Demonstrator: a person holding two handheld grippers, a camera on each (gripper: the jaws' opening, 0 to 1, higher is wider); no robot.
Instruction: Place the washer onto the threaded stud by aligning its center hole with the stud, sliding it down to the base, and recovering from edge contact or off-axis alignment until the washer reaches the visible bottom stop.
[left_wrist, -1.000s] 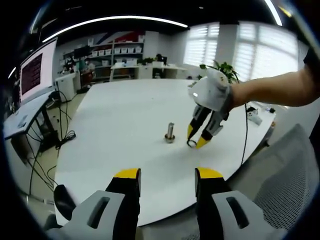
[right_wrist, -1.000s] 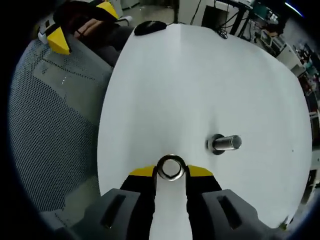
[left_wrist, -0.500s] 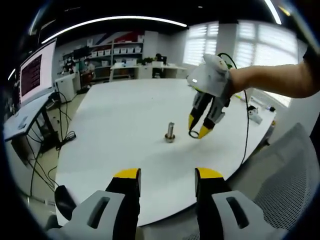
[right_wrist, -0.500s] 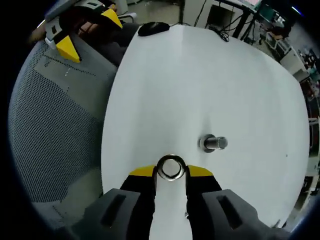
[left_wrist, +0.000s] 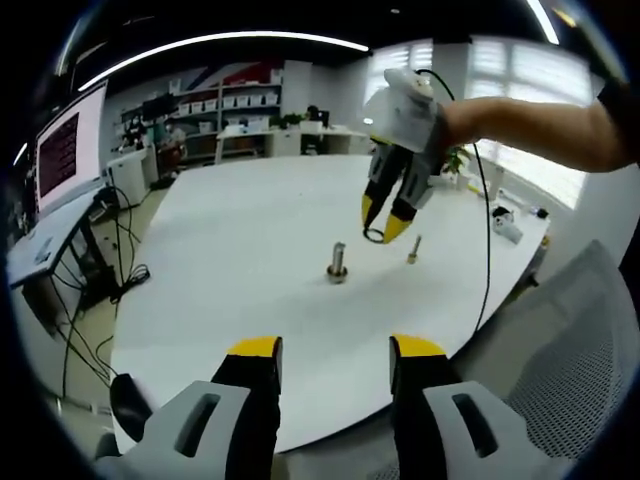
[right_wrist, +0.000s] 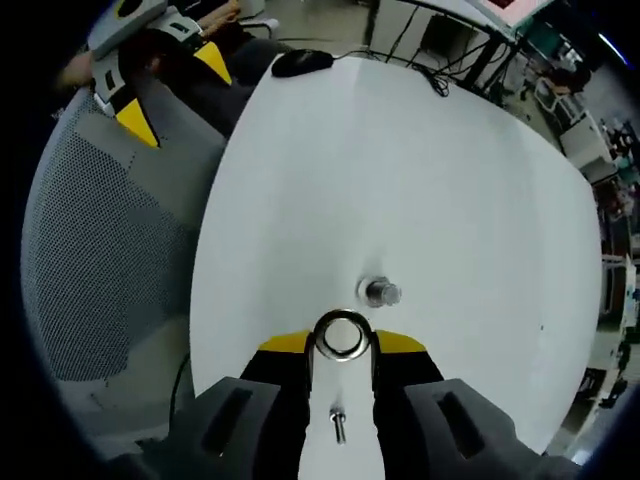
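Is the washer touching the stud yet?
Apart. In the left gripper view the washer, held in the right gripper, hangs in the air above and to the right of the stud, with white table showing between them.

washer just before stud, on table

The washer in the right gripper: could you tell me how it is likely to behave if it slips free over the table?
The washer looks like a thin, rigid metal ring, so it would probably bounce and roll on edge rather than stay put. The right gripper pinches it only at the rim, and the shiny surface looks slippery. The white table is smooth, so little would stop it.
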